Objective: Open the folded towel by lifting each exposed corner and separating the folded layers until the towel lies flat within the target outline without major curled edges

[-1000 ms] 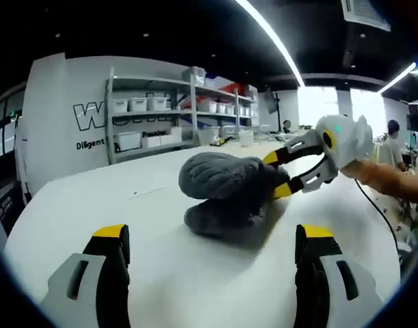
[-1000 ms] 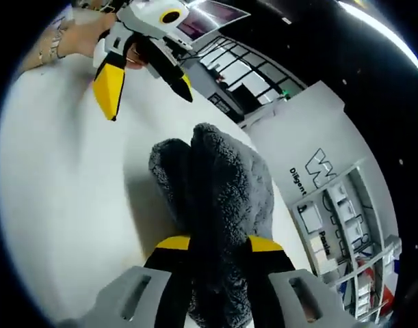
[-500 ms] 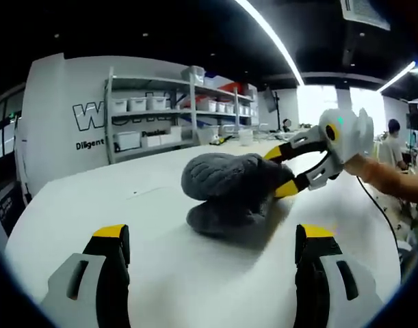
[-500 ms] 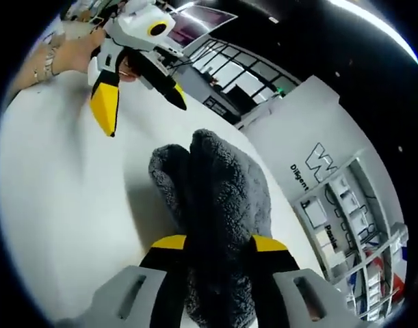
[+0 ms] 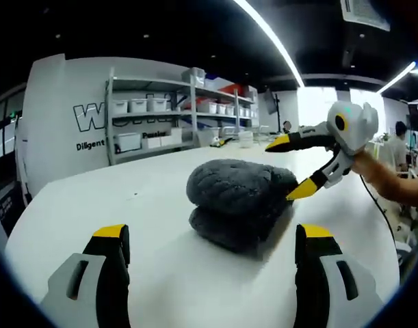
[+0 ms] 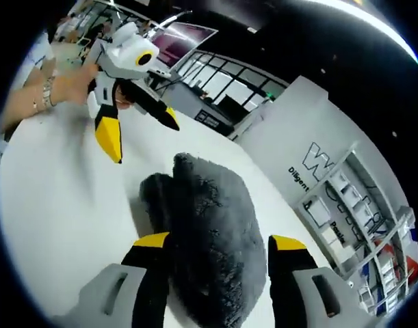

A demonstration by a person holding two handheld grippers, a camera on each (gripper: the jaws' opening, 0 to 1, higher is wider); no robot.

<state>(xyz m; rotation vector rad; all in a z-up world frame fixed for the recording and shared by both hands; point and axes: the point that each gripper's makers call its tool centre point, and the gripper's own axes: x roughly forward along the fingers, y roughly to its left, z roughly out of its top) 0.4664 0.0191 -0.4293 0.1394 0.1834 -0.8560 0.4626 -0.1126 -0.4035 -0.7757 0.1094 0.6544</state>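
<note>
While the towel [image 5: 239, 201] sits folded in a thick bundle on the table [image 5: 126, 205], we hold our right gripper [image 5: 299, 166] spread around its far edge, not pinching, probably lining up on a corner. Our left gripper [image 6: 137, 133] waits spread, just clear, ready to separate layers.

I see the folded grey towel [image 5: 239, 203] lying on the white table [image 5: 92, 198], ahead of my left gripper [image 5: 212, 246], whose jaws stand wide apart. The right gripper [image 5: 296, 166] is at the towel's far side, jaws spread, lower tip touching the towel.
</note>
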